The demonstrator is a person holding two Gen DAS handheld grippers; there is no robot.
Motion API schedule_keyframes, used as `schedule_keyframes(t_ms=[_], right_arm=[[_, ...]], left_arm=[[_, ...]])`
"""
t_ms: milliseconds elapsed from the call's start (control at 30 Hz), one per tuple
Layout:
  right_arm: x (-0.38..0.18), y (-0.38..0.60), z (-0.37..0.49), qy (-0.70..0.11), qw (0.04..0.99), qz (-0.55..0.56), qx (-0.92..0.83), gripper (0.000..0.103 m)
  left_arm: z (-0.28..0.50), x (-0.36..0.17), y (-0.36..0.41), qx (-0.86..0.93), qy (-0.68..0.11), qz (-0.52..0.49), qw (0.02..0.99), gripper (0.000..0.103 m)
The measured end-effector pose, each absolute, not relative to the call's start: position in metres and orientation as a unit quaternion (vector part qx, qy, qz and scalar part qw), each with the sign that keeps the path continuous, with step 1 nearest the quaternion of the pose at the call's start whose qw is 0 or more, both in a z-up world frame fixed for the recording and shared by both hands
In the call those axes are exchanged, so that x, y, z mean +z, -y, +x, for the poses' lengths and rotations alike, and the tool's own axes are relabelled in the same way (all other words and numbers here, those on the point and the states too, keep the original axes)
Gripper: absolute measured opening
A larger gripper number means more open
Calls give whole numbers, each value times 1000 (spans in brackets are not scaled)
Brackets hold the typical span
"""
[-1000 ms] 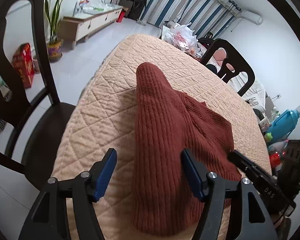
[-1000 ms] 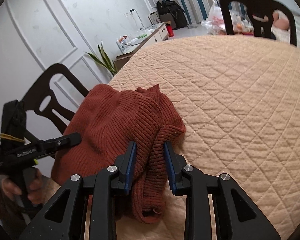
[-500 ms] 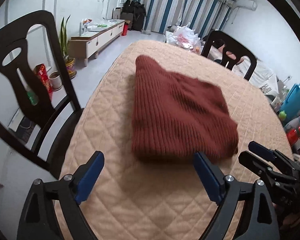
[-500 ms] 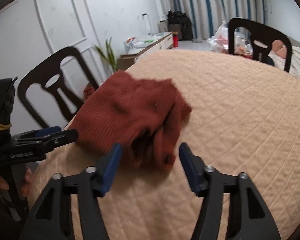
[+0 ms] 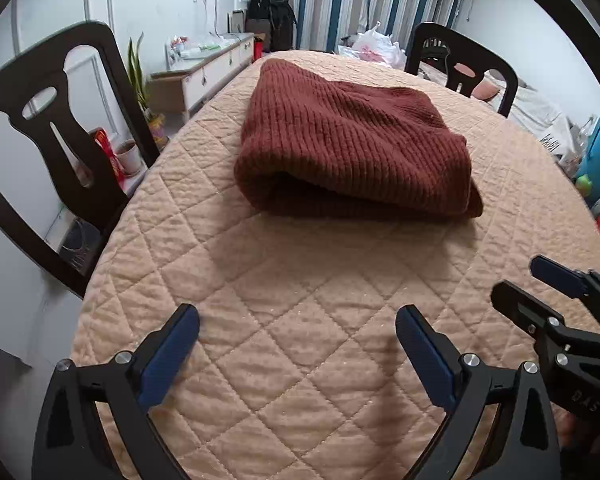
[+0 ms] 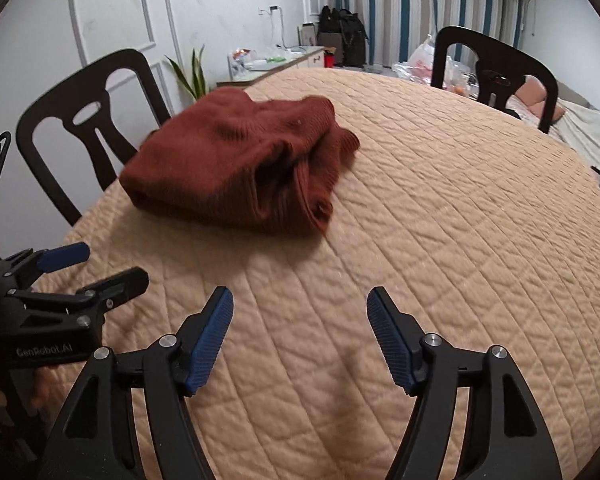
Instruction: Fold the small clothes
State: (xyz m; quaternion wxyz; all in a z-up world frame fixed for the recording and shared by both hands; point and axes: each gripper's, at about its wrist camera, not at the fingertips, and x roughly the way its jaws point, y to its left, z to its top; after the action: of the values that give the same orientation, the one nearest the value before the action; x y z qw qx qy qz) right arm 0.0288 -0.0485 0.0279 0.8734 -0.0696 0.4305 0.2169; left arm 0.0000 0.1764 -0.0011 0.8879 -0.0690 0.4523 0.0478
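The folded rust-red knit sweater (image 5: 352,148) lies on the quilted table (image 5: 300,280). The left gripper (image 5: 298,344) and right gripper (image 6: 300,328) are apart from it, their jaws just spread wide with nothing between them.

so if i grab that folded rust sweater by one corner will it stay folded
Probably not. The rust knit sweater looks soft and thick, its layers lying loose at the open edge, so it would likely droop and unfold. Nothing suggests it would slip on the quilted table cover.

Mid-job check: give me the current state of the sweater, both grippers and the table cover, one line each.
Rust-red knit sweater: folded into a bundle, lying free on the cover.
Left gripper: open, jaws just opened wider, nothing between them.
Right gripper: open, jaws just opened wider, nothing between them.
Quilted table cover: spread flat under the sweater.
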Motion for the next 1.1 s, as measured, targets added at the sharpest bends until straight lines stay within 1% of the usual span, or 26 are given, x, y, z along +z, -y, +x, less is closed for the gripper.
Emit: schedule_keyframes(t_ms=[367, 1100], right_arm=[[16, 61, 27, -453, 872, -74, 171, 70], [12, 61, 25, -444, 877, -69, 171, 74]], left_arm=[[-4, -6, -166, 70, -450, -43, 889, 101], [-3, -7, -165, 72, -450, -44, 889, 103]])
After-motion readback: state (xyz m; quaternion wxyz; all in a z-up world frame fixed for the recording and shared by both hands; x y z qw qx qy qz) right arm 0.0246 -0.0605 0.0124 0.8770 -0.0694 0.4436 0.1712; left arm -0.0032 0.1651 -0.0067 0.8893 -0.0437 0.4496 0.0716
